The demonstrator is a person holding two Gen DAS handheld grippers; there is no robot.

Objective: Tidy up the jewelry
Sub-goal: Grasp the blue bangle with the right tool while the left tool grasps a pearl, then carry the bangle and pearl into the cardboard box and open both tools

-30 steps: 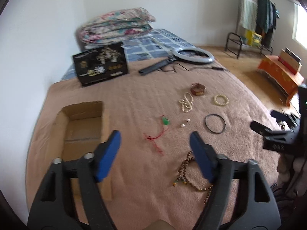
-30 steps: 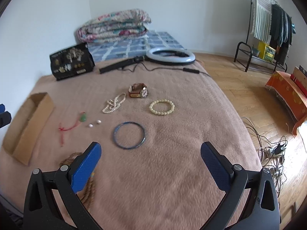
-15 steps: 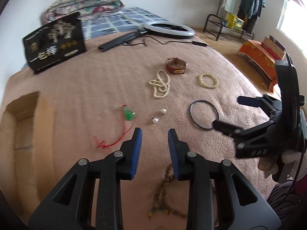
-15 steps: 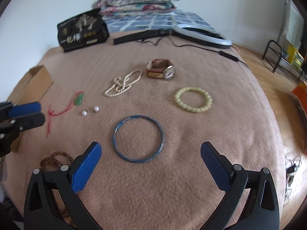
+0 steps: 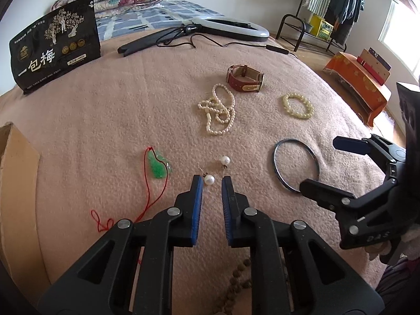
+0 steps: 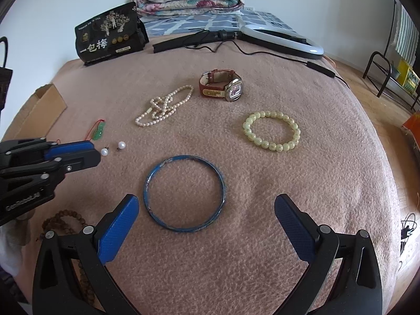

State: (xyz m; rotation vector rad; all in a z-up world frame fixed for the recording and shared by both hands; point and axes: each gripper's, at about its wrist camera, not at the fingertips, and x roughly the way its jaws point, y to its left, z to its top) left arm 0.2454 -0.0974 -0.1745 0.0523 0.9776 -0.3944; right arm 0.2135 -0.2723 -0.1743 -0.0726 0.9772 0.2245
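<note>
The black pouch standing at the far edge of the blanket carries three large white Chinese characters, 一包梅, below gold tree artwork and three small gold medallions; the finer lines of print on it are too small to read. The same characters show on it in the right wrist view. On the side of the left gripper, raised lettering reads "GenRobot.AI". On the right gripper, small embossed characters look like "DAS", though not clearly. The watch dial bears markings that cannot be made out
</note>
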